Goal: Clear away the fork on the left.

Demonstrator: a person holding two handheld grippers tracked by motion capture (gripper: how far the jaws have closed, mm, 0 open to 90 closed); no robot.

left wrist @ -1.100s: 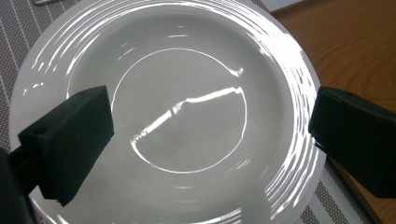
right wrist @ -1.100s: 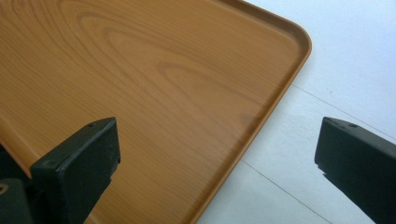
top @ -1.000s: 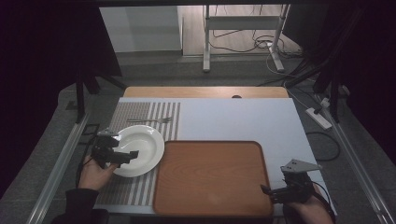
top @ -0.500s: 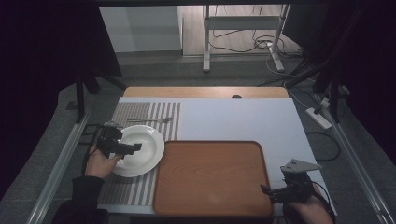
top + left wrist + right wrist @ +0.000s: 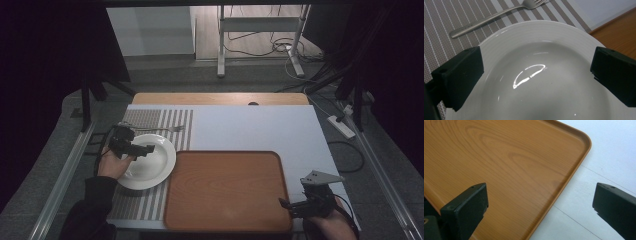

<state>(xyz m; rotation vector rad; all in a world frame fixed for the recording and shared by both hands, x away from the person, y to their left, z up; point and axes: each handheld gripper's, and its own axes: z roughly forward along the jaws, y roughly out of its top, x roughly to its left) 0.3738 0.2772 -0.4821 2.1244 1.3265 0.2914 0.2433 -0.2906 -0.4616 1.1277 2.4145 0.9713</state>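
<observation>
A pale table point(image 5: 250, 127) is standing in a dim room, with cables trailing over the floor beyond its far edge. A striped mat point(image 5: 150, 120) is covering its left part, and a wooden tray point(image 5: 225, 190) is lying at the near middle. A white plate point(image 5: 155, 165) is sitting on the mat, just left of the tray, and a fork point(image 5: 160, 129) is lying on the mat just beyond the plate. The left gripper point(image 5: 145, 149) is hovering over the plate's left side with its jaws spread wide (the left gripper view is showing the plate's bowl between them). The right gripper point(image 5: 286, 204) is hanging at the tray's near right corner, jaws likewise wide apart and gripping nothing, one over the tray and one over the bare table.
</observation>
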